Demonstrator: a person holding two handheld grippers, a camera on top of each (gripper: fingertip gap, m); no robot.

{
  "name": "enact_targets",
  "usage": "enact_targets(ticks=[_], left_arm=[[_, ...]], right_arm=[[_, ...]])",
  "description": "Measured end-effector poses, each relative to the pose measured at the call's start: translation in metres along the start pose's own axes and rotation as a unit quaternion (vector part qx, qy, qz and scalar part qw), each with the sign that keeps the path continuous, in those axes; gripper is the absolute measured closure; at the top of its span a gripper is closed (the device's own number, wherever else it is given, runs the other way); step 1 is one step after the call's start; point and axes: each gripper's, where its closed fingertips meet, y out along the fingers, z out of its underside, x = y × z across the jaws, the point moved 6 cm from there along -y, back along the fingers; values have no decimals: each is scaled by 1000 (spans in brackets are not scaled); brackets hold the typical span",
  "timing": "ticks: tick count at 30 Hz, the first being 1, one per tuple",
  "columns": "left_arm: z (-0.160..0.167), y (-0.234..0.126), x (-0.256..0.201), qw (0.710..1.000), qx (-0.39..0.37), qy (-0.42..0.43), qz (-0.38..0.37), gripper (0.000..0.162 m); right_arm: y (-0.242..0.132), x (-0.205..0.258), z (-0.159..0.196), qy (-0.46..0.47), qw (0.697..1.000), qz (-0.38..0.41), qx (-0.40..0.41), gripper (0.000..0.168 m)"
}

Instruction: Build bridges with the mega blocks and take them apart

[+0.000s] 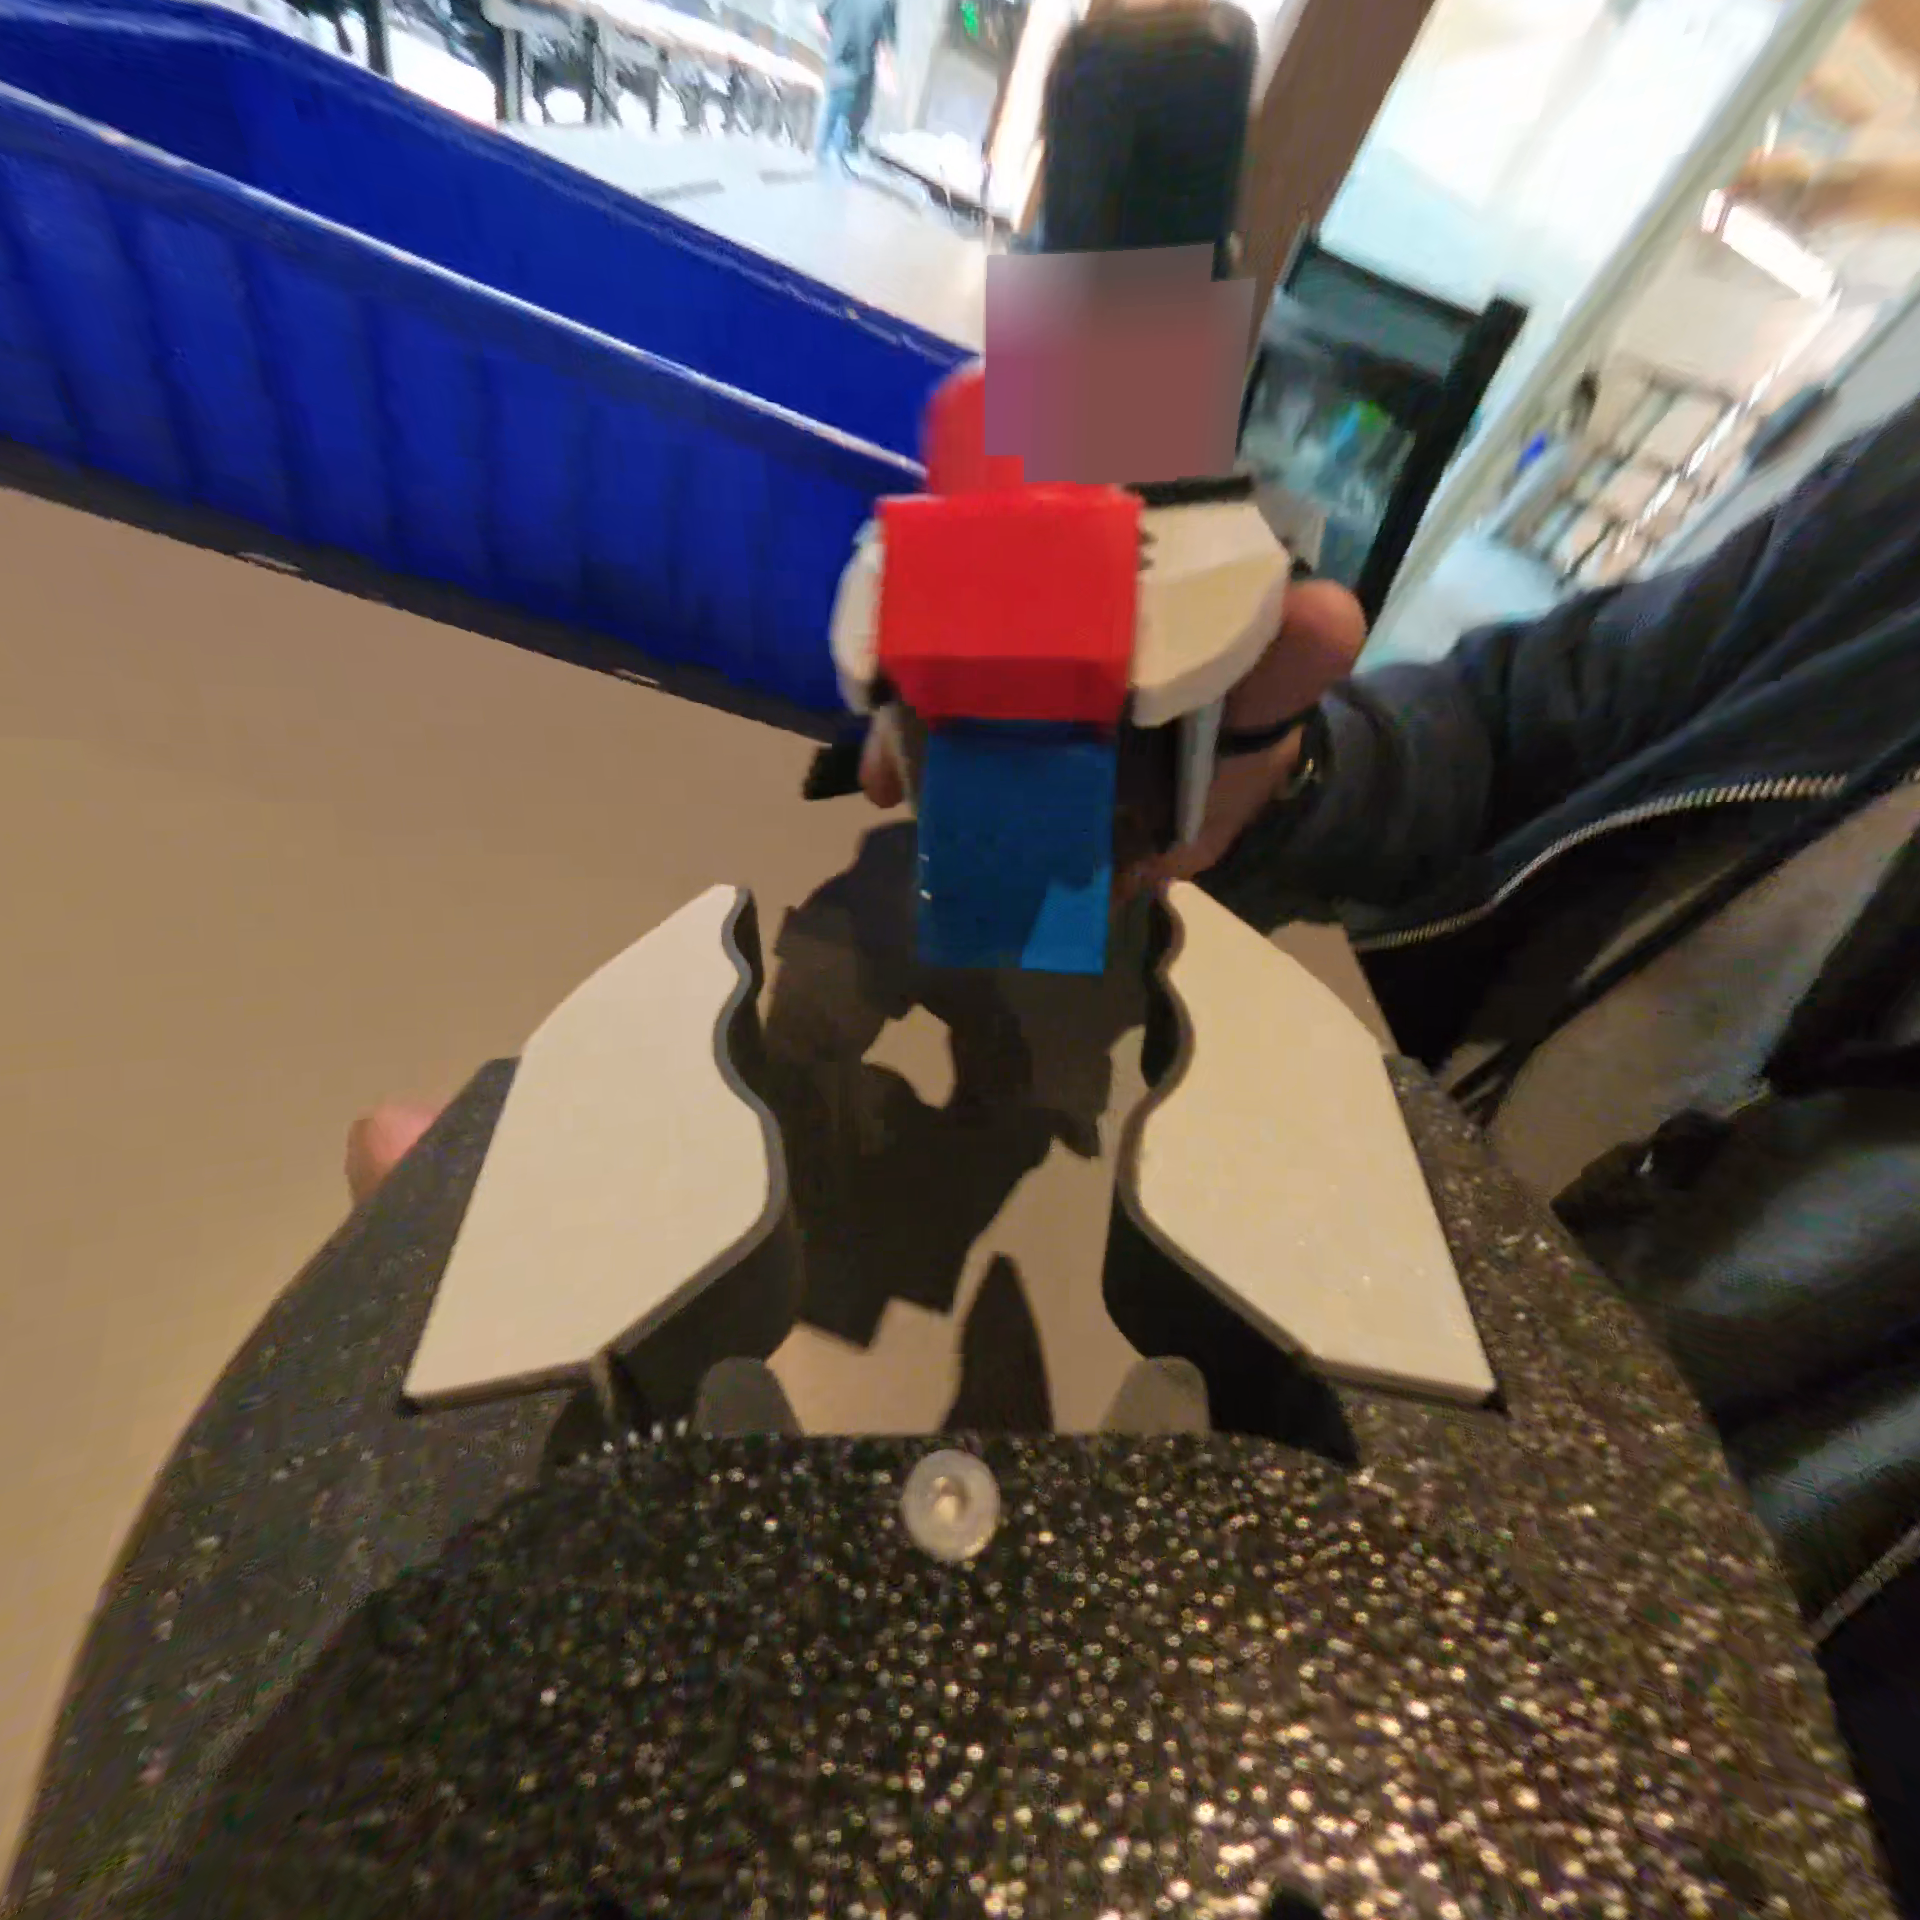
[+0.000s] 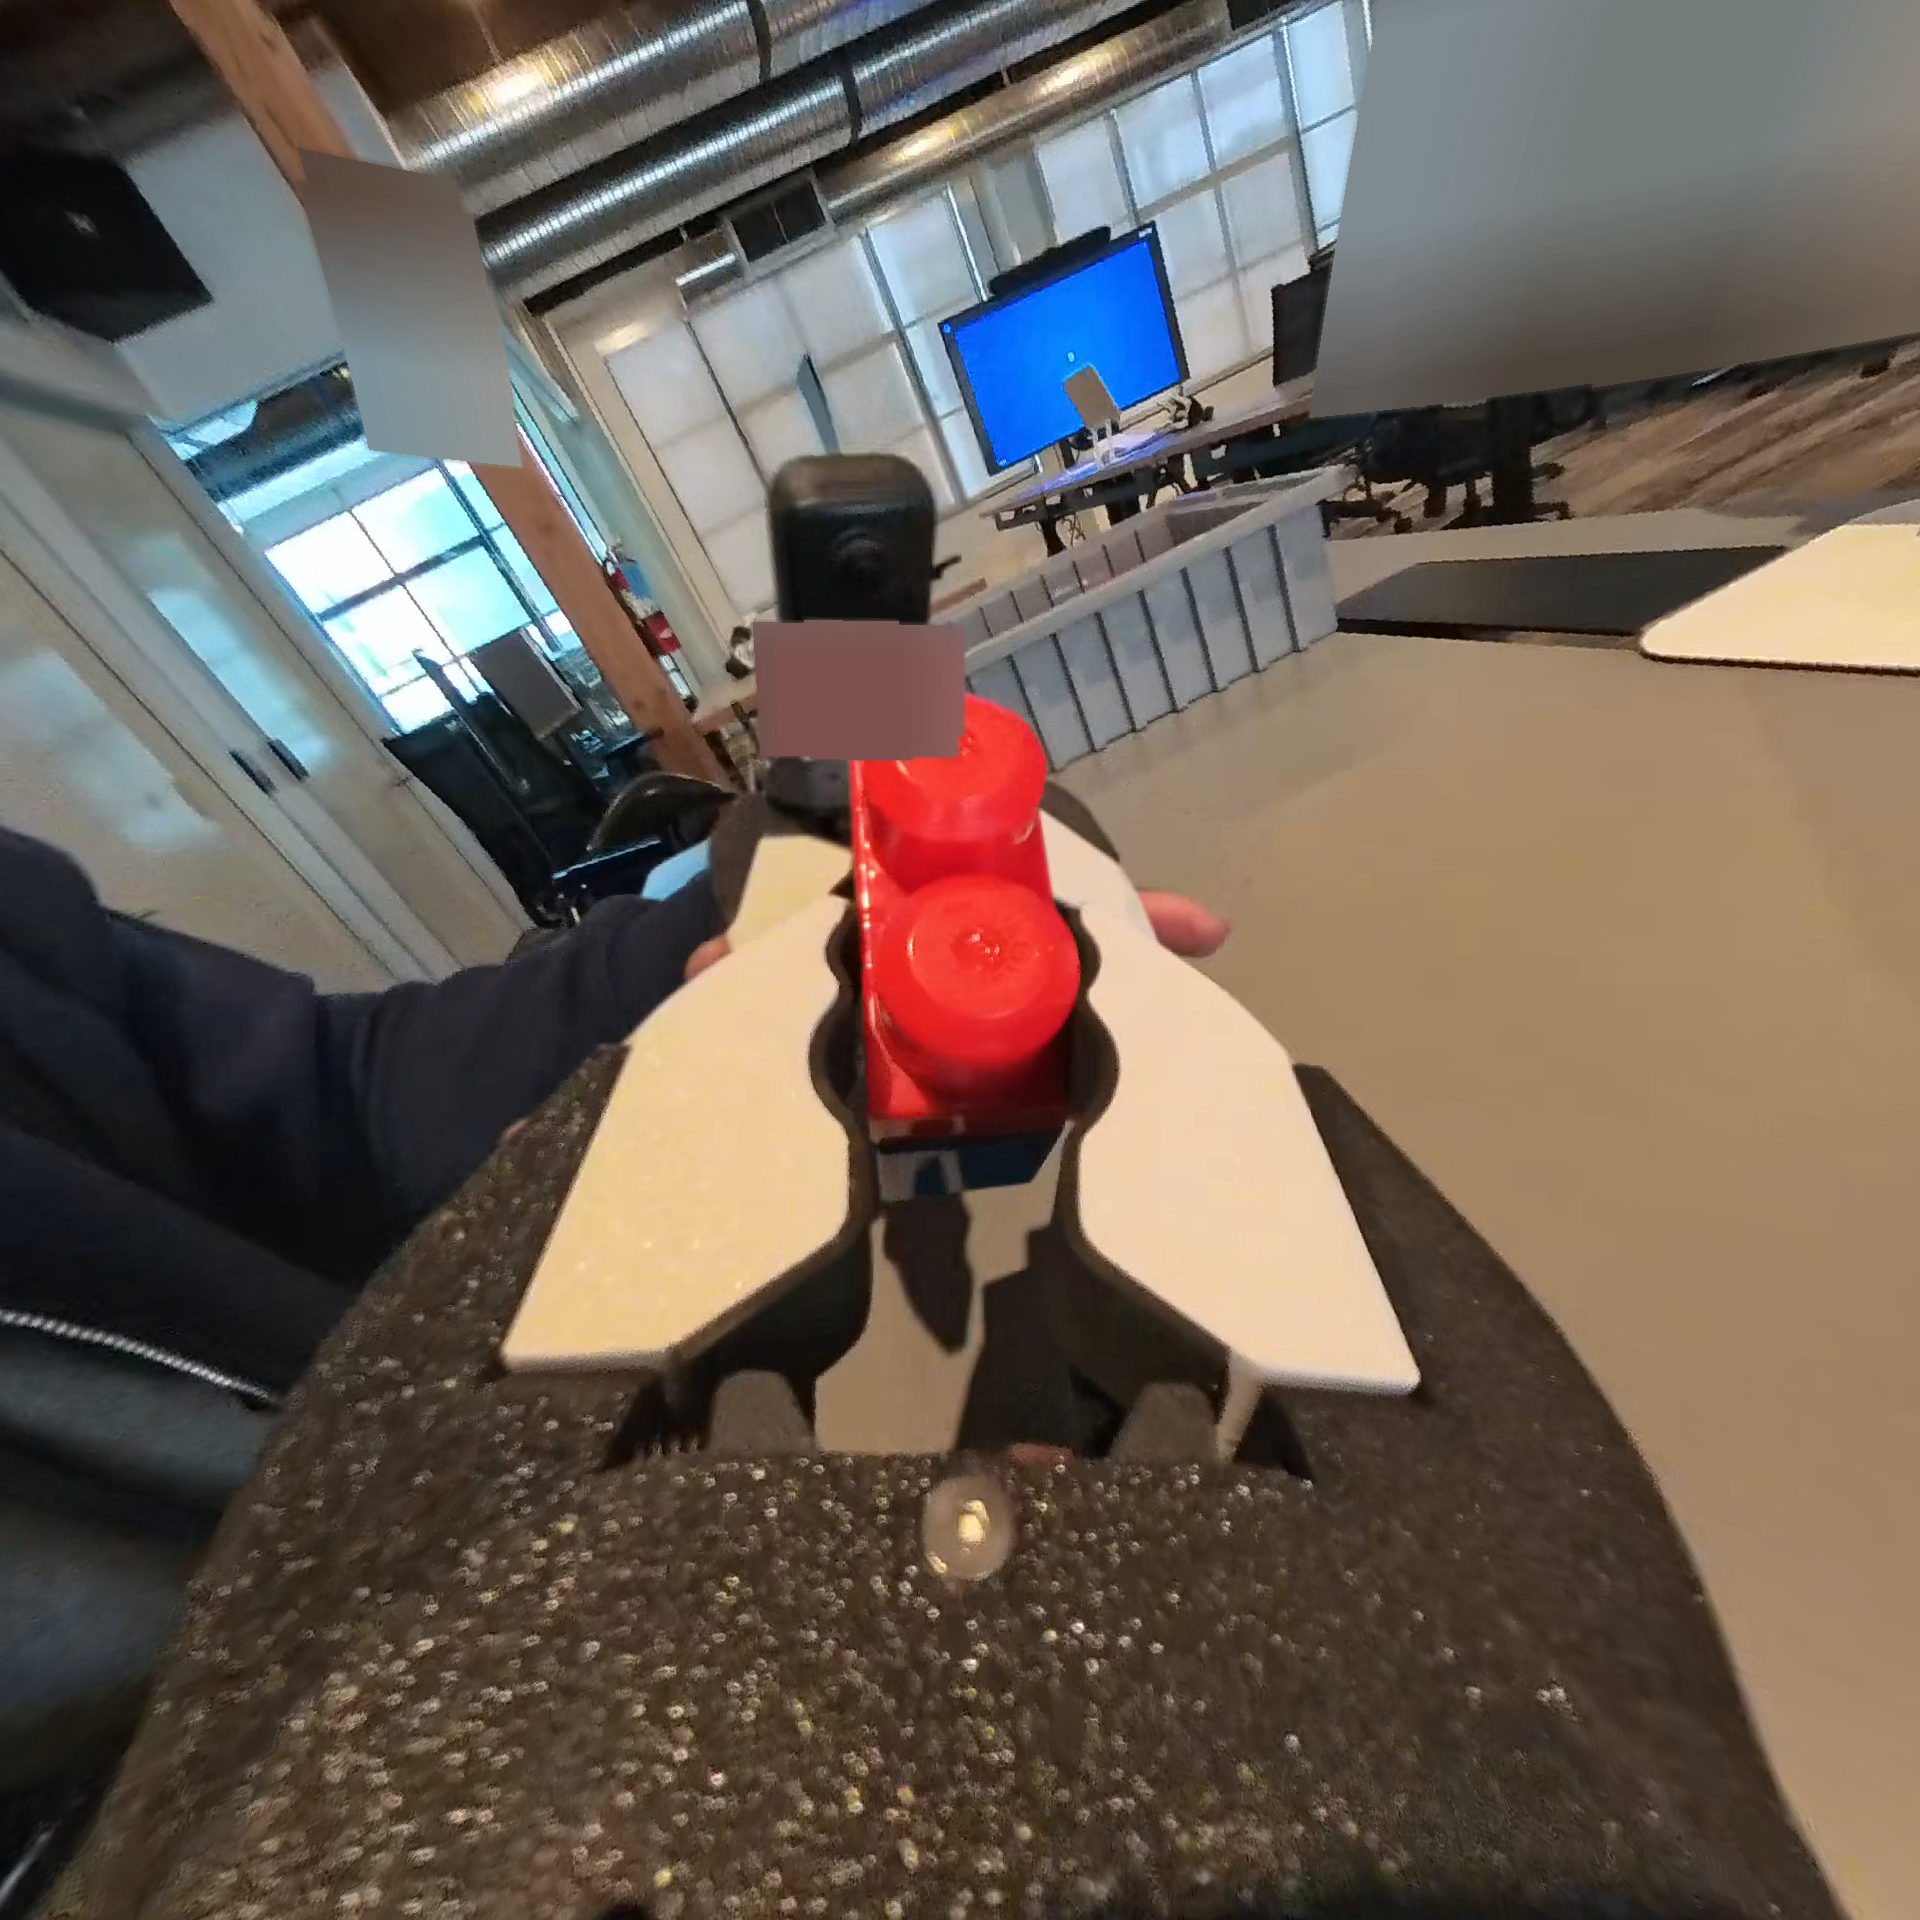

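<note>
A red two-stud block point(image 2: 966, 987) sits stacked on a blue block point(image 2: 977, 1164), and both are held in the air. My right gripper point(image 2: 961, 925) is shut on the red block's sides. In the left wrist view the right gripper point(image 1: 1023, 613) faces me with the red block point(image 1: 1003, 592) in it and the blue block point(image 1: 1013, 852) hanging below. My left gripper point(image 1: 954, 899) is open, with the blue block's lower end between its tips and not gripped. The left gripper point(image 2: 940, 873) also shows behind the red block in the right wrist view.
A blue bin point(image 1: 416, 416) stands at the left on the beige table point(image 1: 312, 831). A grey ribbed bin point(image 2: 1143, 623), a dark mat point(image 2: 1538, 603) and a white pad point(image 2: 1787, 613) lie farther off. The person's dark jacket sleeve point(image 1: 1558, 779) is at the right. Less than 4 cm separates the two grippers' tips.
</note>
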Motion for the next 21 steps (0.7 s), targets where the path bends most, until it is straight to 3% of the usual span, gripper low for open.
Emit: enact_targets(ticks=[3,5,8,11,14,16,21], left_arm=[[-3,9,-9,999,18,36,9,95],[-6,12,-11,998,11,55,6,124],[-10,13,-13,996,-14,87,-7,125],[-15,14,-12,983,0,171,-72,126],[-23,12,-1,958,17,227,-174,126],[-36,19,-2,968,5,206,-147,126],[-107,74,13,946,66,263,-179,125]], right_arm=[[7,4,-2,-4,1000,6,-10,132],[9,6,-4,-8,1000,8,-15,131],[7,9,-12,-27,1000,3,-8,131],[0,10,-23,-13,1000,15,-16,131],[-31,-3,-56,47,994,28,-99,132],[-52,-7,-71,32,993,74,-87,132],[-118,-7,-103,-4,978,206,-19,131]])
